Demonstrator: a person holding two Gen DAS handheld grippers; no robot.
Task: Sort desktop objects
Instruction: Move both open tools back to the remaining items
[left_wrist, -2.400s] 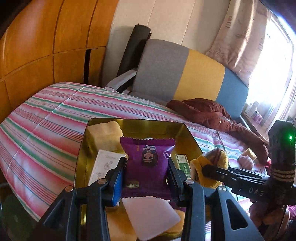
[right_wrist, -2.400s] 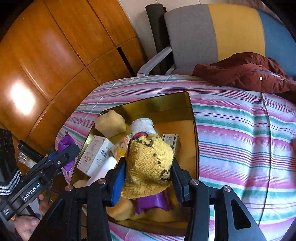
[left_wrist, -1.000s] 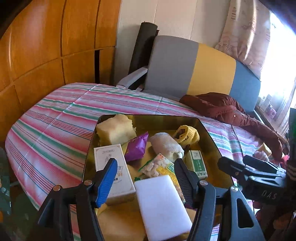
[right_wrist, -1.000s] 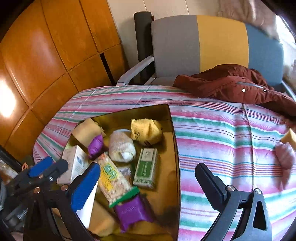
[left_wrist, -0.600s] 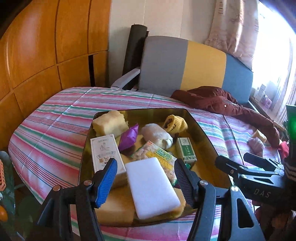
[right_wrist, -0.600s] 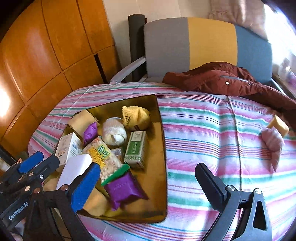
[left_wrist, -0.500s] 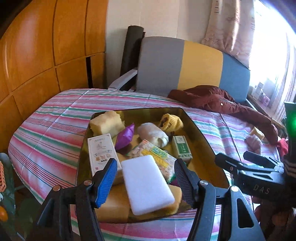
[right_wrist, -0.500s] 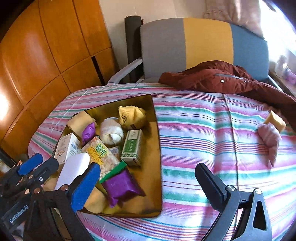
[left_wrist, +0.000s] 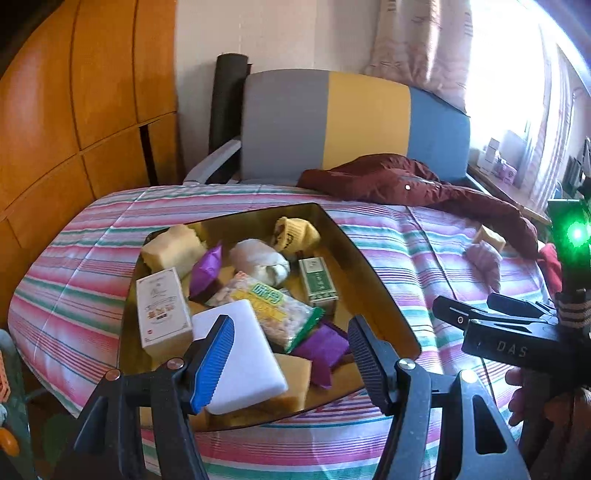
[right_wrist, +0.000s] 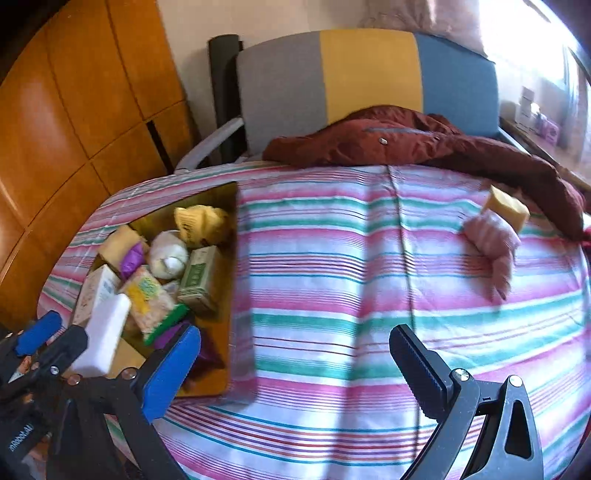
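A gold tray (left_wrist: 373, 280) on the striped bedspread holds a yellow sock (left_wrist: 295, 229), a white rolled sock (left_wrist: 262, 260), a purple packet (left_wrist: 205, 271), a green box (left_wrist: 317, 282), a snack bag (left_wrist: 266, 302) and a white sponge block (left_wrist: 240, 354). My left gripper (left_wrist: 290, 350) hovers open over the tray's near end with nothing between its fingers. My right gripper (right_wrist: 291, 343) stands wide open and empty above bare bedspread, to the right of the tray (right_wrist: 225, 354). A pink sock (right_wrist: 491, 236) and a yellow sponge (right_wrist: 506, 208) lie at the far right.
A dark red jacket (right_wrist: 406, 144) is draped along the far edge of the bed, in front of a grey, yellow and blue chair (right_wrist: 369, 70). Wooden panels (left_wrist: 74, 110) line the left side. The other gripper (left_wrist: 480, 321) and a hand (left_wrist: 546, 402) sit low at the right.
The purple packet and yellow sock were let go into the tray. Both grippers then pulled back from it. The right gripper swung right, so the tray slid to the left of its view.
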